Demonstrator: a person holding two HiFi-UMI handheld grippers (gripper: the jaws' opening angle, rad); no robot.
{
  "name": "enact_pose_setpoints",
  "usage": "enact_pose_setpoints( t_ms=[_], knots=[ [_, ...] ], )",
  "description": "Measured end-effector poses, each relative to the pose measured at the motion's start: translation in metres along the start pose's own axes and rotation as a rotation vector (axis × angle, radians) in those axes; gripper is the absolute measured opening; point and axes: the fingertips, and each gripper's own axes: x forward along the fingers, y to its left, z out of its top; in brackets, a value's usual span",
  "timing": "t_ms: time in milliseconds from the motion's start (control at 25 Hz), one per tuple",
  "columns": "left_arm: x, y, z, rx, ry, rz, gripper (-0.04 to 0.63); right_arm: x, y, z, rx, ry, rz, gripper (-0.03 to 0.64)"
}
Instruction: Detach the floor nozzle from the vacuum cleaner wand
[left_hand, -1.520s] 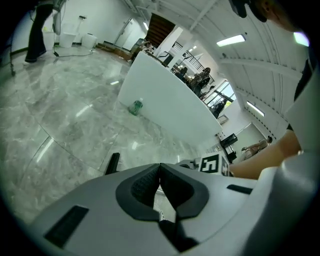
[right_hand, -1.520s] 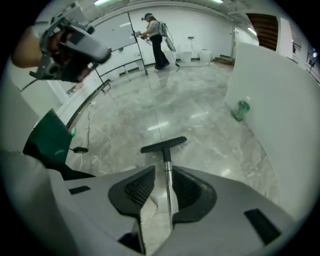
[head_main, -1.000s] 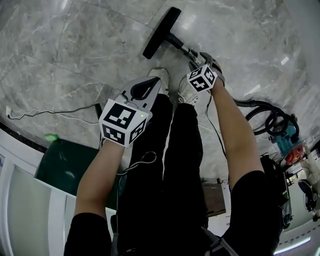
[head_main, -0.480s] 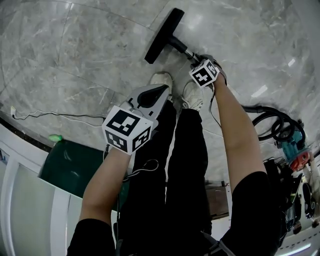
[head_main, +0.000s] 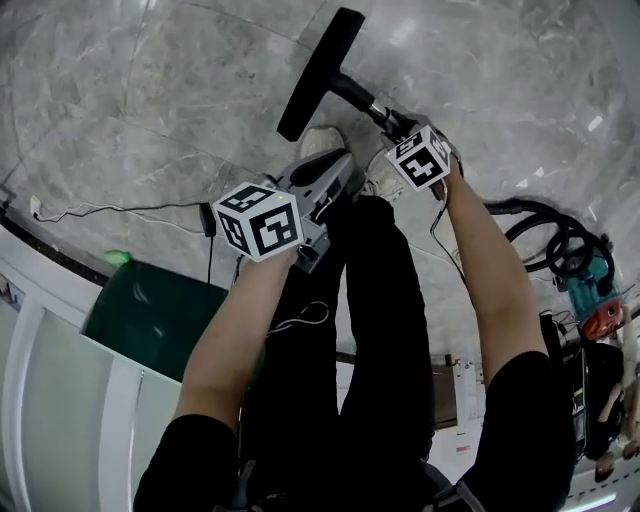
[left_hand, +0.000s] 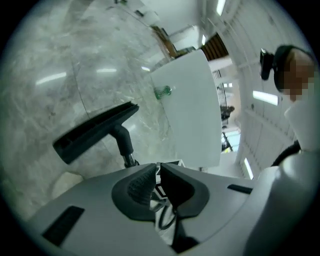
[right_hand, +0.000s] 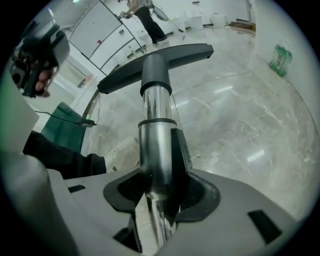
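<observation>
Capping the shiny steel wand (right_hand: 156, 150), the black floor nozzle (right_hand: 172, 54) looks T-shaped.

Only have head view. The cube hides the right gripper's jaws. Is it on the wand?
Observer: Yes. The right gripper has the wand between its jaws. They have just been closing, and the pads look pressed on the metal tube, short of the black collar of the nozzle.
Operator: And the left jaws?
Observer: The left gripper is shut with nothing between its jaws, and it is not touching the wand.
</observation>
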Motion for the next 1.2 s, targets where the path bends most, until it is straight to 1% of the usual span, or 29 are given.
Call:
enact_pose_setpoints(
  t_ms=[40, 80, 120, 160, 200, 240, 320, 400, 520, 600, 640, 760, 800, 880, 960, 1000, 1040, 1080, 1200],
  knots=[
    [0.002, -0.011, -0.003, -0.048, -0.034, -0.035, 0.014, -0.016, 0.007, 0.007, 0.0, -0.026, 0.009, 0.191],
    [0.003, -0.022, -0.006, -0.063, -0.06, -0.053, 0.015, -0.033, 0.013, 0.015, -0.001, -0.051, 0.022, 0.192],
    [0.006, -0.031, -0.008, -0.056, -0.079, -0.053, 0.029, -0.05, 0.02, 0.023, -0.002, -0.077, 0.039, 0.191],
    [0.009, -0.037, -0.009, -0.045, -0.1, -0.042, 0.089, -0.067, 0.025, 0.031, -0.005, -0.104, 0.061, 0.191],
    [0.013, -0.042, -0.006, -0.047, -0.13, -0.028, 0.195, -0.084, 0.03, 0.039, -0.009, -0.13, 0.084, 0.191],
    [0.016, -0.046, -0.002, -0.064, -0.172, -0.018, 0.262, -0.1, 0.034, 0.045, -0.014, -0.152, 0.105, 0.19],
    [0.016, -0.056, 0.013, -0.097, -0.276, -0.015, 0.31, -0.128, 0.043, 0.053, -0.024, -0.18, 0.133, 0.19],
    [0.011, -0.069, 0.031, -0.091, -0.369, -0.026, 0.321, -0.149, 0.056, 0.059, -0.037, -0.197, 0.147, 0.19],
    [0.0, -0.083, 0.059, -0.022, -0.463, -0.011, 0.321, -0.168, 0.082, 0.059, -0.065, -0.208, 0.169, 0.192],
    [-0.004, -0.09, 0.069, 0.036, -0.492, 0.016, 0.321, -0.174, 0.105, 0.056, -0.076, -0.21, 0.199, 0.192],
    [-0.006, -0.093, 0.071, 0.053, -0.501, 0.027, 0.321, -0.175, 0.116, 0.055, -0.078, -0.213, 0.214, 0.192],
    [-0.015, -0.094, 0.069, 0.074, -0.511, 0.05, 0.321, -0.178, 0.139, 0.055, -0.063, -0.222, 0.249, 0.19],
    [-0.023, -0.092, 0.067, 0.068, -0.506, 0.074, 0.321, -0.179, 0.148, 0.056, -0.061, -0.223, 0.272, 0.192],
    [-0.044, -0.082, 0.067, 0.037, -0.499, 0.163, 0.319, -0.18, 0.167, 0.063, -0.074, -0.224, 0.32, 0.19],
    [-0.064, -0.071, 0.072, -0.004, -0.493, 0.244, 0.314, -0.178, 0.178, 0.069, -0.096, -0.221, 0.326, 0.191],
    [-0.069, -0.068, 0.074, -0.03, -0.489, 0.262, 0.311, -0.177, 0.179, 0.07, -0.104, -0.218, 0.311, 0.191],
    [-0.072, -0.066, 0.075, -0.054, -0.493, 0.261, 0.311, -0.176, 0.179, 0.07, -0.107, -0.214, 0.293, 0.192],
    [-0.074, -0.067, 0.077, -0.067, -0.509, 0.243, 0.311, -0.176, 0.179, 0.07, -0.103, -0.209, 0.277, 0.192],
    [-0.094, -0.066, 0.092, -0.064, -0.587, 0.158, 0.311, -0.177, 0.191, 0.083, -0.08, -0.199, 0.248, 0.192]
  ],
)
